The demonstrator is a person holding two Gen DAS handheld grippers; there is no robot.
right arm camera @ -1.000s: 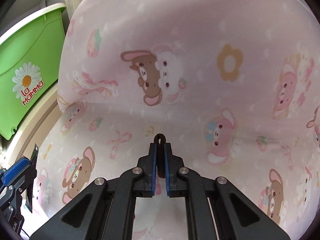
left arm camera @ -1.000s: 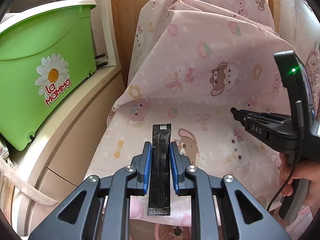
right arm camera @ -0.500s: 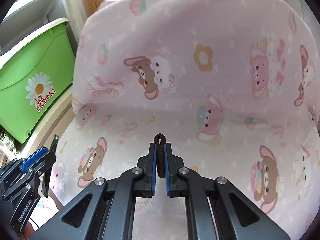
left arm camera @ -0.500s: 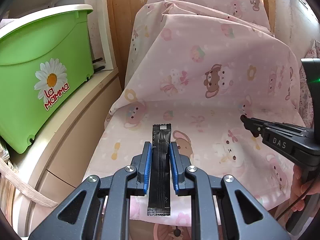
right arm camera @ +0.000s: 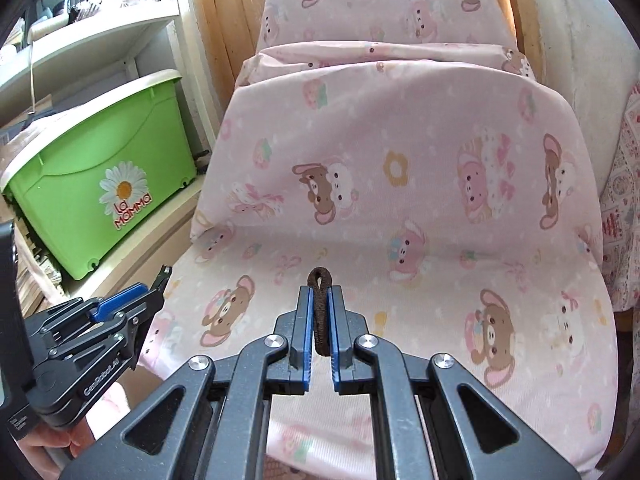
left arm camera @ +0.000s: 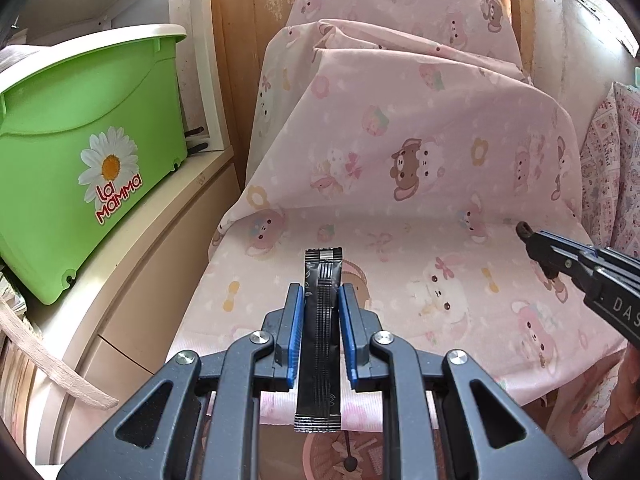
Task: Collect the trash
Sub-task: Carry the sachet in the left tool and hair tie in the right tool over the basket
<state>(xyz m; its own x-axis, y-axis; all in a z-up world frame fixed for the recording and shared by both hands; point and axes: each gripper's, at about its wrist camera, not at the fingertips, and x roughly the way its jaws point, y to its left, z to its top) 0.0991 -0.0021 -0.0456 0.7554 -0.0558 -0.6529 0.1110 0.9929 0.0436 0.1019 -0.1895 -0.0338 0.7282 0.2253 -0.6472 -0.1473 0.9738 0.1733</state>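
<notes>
Left tool (left arm camera: 319,304) clamped on a black sachet (left arm camera: 320,332), gripped along its long edges, both ends sticking out past the pads. Right tool (right arm camera: 319,312) pressed together on a small brown loop (right arm camera: 319,308), maybe a hair tie, only its top peeking above the pads. Both pieces held above the front edge of the pink-covered seat (right arm camera: 400,264). Risks, as a guess: slick sachet sliding out lengthwise on a tilt or jolt; thin loop slipping down through the pads; either one dropping off the seat's front edge. No trash bin in view; green box (left arm camera: 88,184) at the left.
</notes>
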